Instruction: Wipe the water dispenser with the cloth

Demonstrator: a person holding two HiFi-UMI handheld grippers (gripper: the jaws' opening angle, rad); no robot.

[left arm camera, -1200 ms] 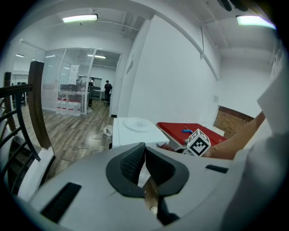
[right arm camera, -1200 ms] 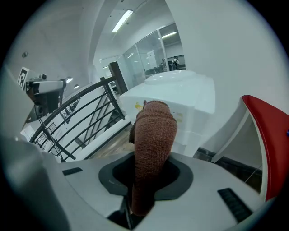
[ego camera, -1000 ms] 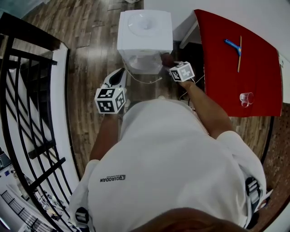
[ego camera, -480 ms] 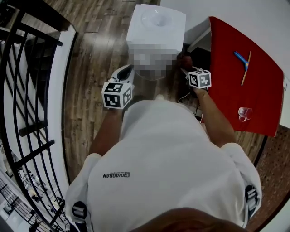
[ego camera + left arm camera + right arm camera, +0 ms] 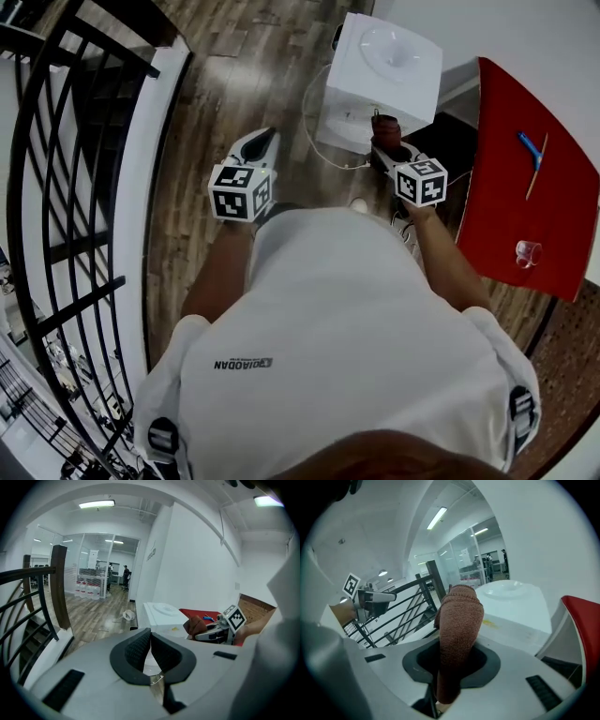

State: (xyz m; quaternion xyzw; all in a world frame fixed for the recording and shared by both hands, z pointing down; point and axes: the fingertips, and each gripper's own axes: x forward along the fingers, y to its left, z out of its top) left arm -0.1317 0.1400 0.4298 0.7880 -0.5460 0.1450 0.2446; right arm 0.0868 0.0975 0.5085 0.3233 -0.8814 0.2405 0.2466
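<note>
Water dispenser (image 5: 384,75) stands ahead of you in the head view; your right gripper (image 5: 382,150) sits at its near edge, the brown cloth (image 5: 385,127) touching it or just off it, hard to tell which; your left gripper (image 5: 261,145) hangs well left of the dispenser. Left gripper view: jaws pressed together, nothing between them. Right gripper view: jaws clamped on the cloth, its free end upright beside the dispenser's top, near a yellowish mark (image 5: 490,622). You seem mid-wipe; next, press the cloth flat and sweep across; the dispenser's front face is hidden.
</note>
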